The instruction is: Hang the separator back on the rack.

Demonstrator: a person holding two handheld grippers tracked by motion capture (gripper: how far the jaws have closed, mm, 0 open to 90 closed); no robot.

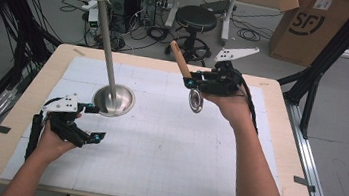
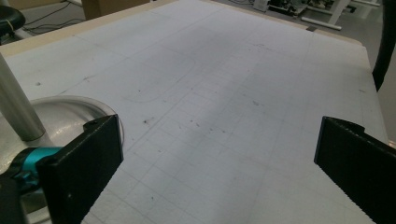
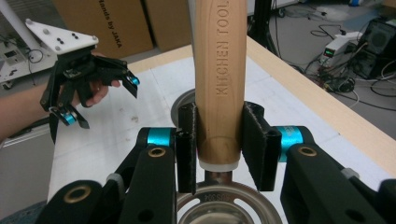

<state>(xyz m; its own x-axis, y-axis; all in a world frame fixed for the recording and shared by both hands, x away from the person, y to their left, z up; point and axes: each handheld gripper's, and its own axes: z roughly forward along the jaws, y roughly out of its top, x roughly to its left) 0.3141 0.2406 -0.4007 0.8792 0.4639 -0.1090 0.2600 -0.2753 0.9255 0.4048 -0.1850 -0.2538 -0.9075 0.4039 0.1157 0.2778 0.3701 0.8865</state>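
R gripper (image 3: 218,144) clamps the strainer's wooden handle (image 3: 218,70) in mid-air above the table (image 1: 278,141), "KITCHEN TOOL" legible in right gripper view, while L gripper (image 1: 93,123) sits w/ jaws apart beside the steel stand base (image 1: 114,99).

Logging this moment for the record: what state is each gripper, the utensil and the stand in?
Right gripper: shut on the wooden-handled utensil, held above the table.
Wooden-handled utensil: clamped at its handle, metal ring end hanging down.
Left gripper: open, nothing between its jaws.
Metal stand: upright on the mat.
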